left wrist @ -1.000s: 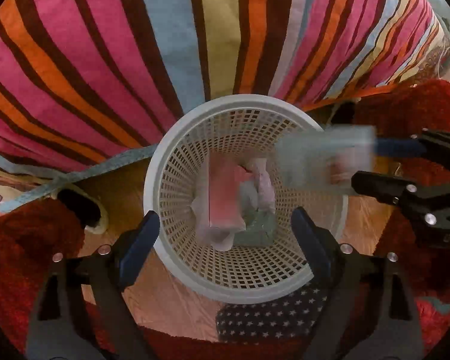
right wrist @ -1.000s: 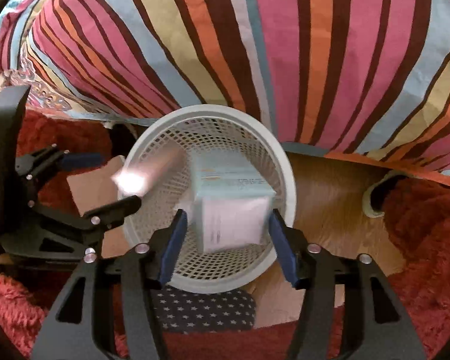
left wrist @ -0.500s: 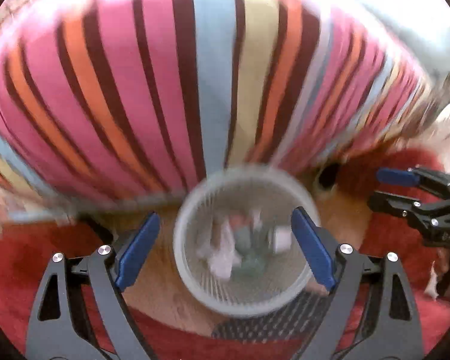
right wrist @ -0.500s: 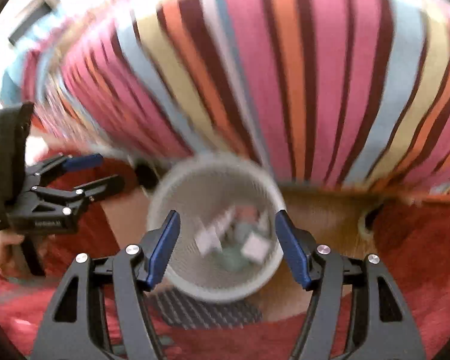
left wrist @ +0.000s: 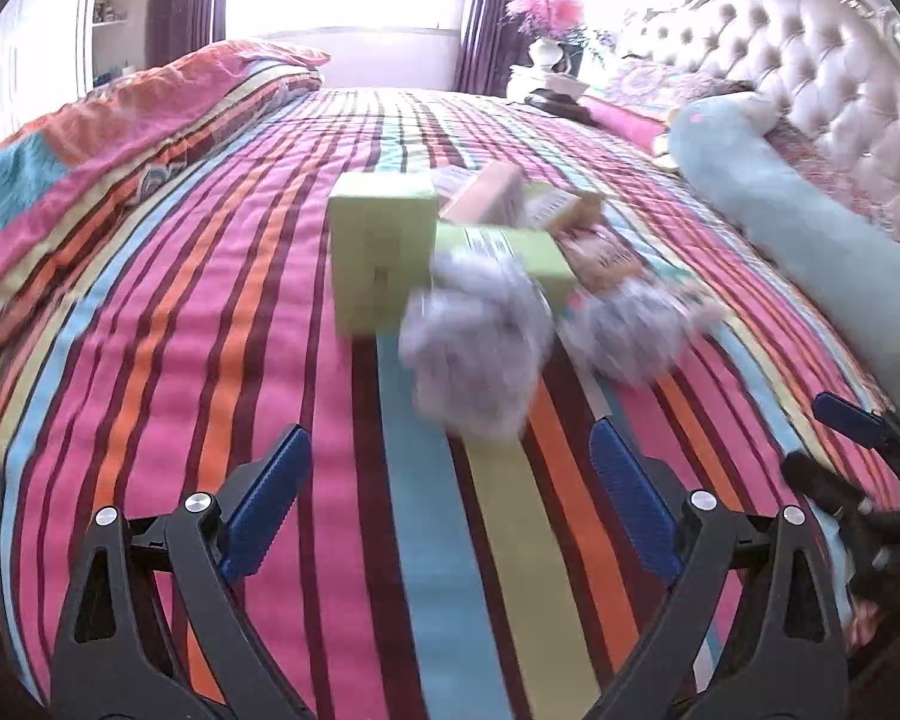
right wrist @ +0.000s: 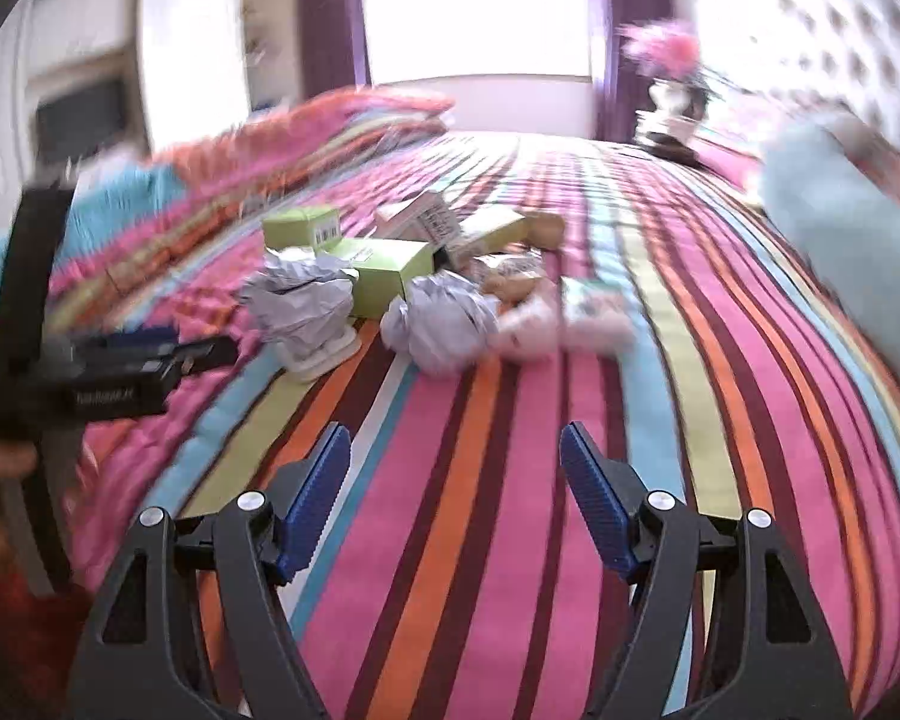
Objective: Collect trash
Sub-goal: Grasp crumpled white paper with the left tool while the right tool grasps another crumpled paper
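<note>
A heap of trash lies on the striped bedspread (left wrist: 210, 312). In the left wrist view I see a green box (left wrist: 384, 258), a crumpled grey paper ball (left wrist: 480, 348), a second paper ball (left wrist: 636, 330) and brown cartons (left wrist: 492, 195). In the right wrist view the same heap shows two paper balls (right wrist: 303, 306) (right wrist: 444, 324), green boxes (right wrist: 390, 276) and pink wrappers (right wrist: 546, 318). My left gripper (left wrist: 450, 510) is open and empty, short of the heap. My right gripper (right wrist: 456, 498) is open and empty too. The left gripper also shows in the right wrist view (right wrist: 150, 360). The bin is out of view.
A light blue bolster (left wrist: 810, 222) lies along the tufted headboard (left wrist: 840, 60) on the right. Folded bedding (left wrist: 120, 114) is piled at the left. A vase of pink flowers (left wrist: 546, 30) stands at the far side by the window.
Both grippers have swung up from the white mesh bin on the floor to face the bed. The items they dropped stay in the bin. Both are now empty.
</note>
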